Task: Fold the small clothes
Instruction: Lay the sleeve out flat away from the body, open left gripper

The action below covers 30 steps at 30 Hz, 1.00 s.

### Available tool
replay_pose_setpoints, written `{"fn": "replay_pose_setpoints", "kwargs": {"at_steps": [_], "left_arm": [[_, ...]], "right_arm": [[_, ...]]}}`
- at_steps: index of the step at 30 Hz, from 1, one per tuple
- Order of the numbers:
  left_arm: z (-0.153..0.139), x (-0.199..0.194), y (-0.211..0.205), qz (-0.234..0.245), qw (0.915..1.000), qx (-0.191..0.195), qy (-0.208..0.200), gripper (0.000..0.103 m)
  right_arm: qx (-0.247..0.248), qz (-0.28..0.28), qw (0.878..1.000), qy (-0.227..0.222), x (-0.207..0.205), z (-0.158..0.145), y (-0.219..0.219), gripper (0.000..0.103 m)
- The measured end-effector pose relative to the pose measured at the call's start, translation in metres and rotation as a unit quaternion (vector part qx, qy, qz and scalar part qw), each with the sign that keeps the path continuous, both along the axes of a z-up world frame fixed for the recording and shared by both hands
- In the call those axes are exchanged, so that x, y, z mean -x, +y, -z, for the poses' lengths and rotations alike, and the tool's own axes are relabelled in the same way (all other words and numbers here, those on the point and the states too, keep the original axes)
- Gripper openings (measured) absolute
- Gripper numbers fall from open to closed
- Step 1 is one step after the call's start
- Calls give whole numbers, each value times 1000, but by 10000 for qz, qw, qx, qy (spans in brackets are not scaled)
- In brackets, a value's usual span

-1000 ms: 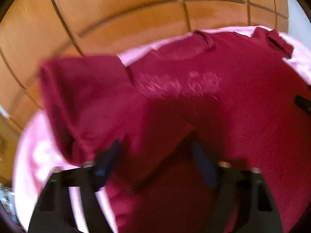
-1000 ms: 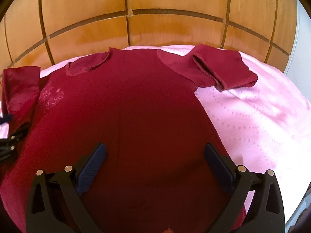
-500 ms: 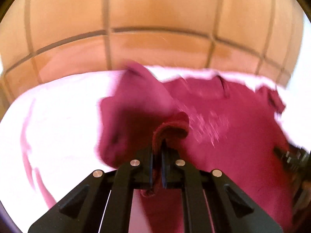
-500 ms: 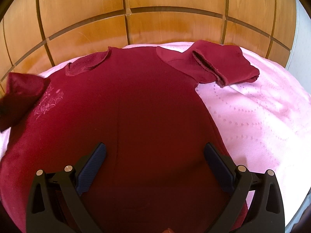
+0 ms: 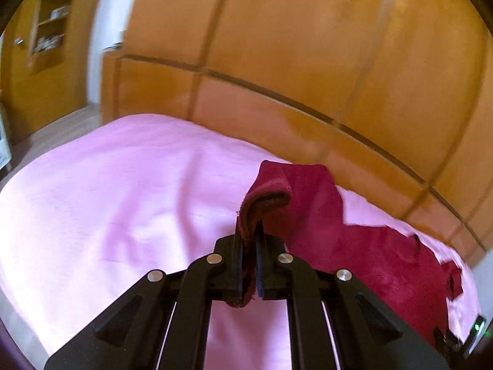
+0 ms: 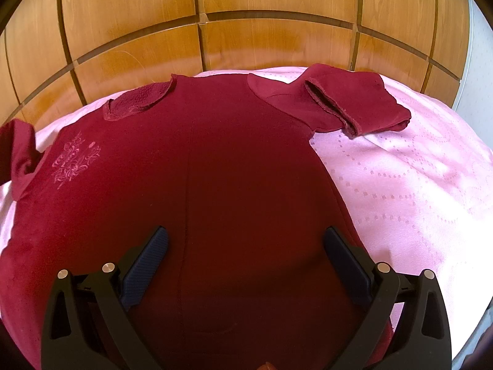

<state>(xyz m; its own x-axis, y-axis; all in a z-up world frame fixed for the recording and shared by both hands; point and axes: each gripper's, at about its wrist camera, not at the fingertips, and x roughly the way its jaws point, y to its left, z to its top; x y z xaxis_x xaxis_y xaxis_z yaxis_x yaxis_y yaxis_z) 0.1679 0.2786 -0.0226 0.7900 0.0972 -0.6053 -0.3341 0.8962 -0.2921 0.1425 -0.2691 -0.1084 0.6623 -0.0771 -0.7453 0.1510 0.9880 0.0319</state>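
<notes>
A small dark red shirt (image 6: 215, 185) with a pink flower print lies spread on a pink sheet (image 6: 416, 185). Its right sleeve (image 6: 354, 104) lies folded over itself. My left gripper (image 5: 249, 243) is shut on the cuff of the left sleeve (image 5: 268, 194) and holds it lifted off the sheet; that sleeve shows at the far left of the right wrist view (image 6: 18, 148). My right gripper (image 6: 243, 246) is open and empty, low over the shirt's body.
A wooden panelled wall (image 6: 246, 30) stands right behind the bed. The pink sheet (image 5: 107, 200) stretches wide to the left of the shirt. A doorway and shelves (image 5: 52, 24) are at the far left.
My left gripper has closed on the left sleeve cuff, lifted it and swung it out to the left away from the shirt body. The right gripper has stayed put.
</notes>
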Motion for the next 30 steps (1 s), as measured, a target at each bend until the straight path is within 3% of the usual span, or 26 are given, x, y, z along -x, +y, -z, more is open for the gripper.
{"fn": "replay_pose_setpoints", "kwargs": {"at_steps": [6,9,12,17,22,24,25,26,27,28,30], "left_arm": [[27,9,55,-700,9966,157,401,5],[33,17,74,-917,9940,453,376,5],[27,27,95,-1102,9901,856,165,5],[5,36,121,-1238,9871,1019,4,5],[-7,20,133,-968,9878,1187,299,6],[-2,12,134,-1093,9876,876,703,13],[0,10,131,-1347,9853,523,908,35],[2,12,126,-1592,9820,266,979,72],[3,16,121,-1740,9806,161,890,84],[5,20,113,-1867,9796,107,736,91],[13,23,88,-1923,9794,100,606,91]], "right_arm": [[4,2,10000,3,0,0,0,100],[0,2,10000,1,0,0,0,100],[11,3,10000,4,0,0,0,100],[7,2,10000,2,0,0,0,100],[9,2,10000,2,0,0,0,100],[8,2,10000,2,0,0,0,100],[7,2,10000,2,0,0,0,100],[7,2,10000,2,0,0,0,100],[7,2,10000,2,0,0,0,100],[7,3,10000,2,0,0,0,100],[18,10,10000,9,0,0,0,100]]}}
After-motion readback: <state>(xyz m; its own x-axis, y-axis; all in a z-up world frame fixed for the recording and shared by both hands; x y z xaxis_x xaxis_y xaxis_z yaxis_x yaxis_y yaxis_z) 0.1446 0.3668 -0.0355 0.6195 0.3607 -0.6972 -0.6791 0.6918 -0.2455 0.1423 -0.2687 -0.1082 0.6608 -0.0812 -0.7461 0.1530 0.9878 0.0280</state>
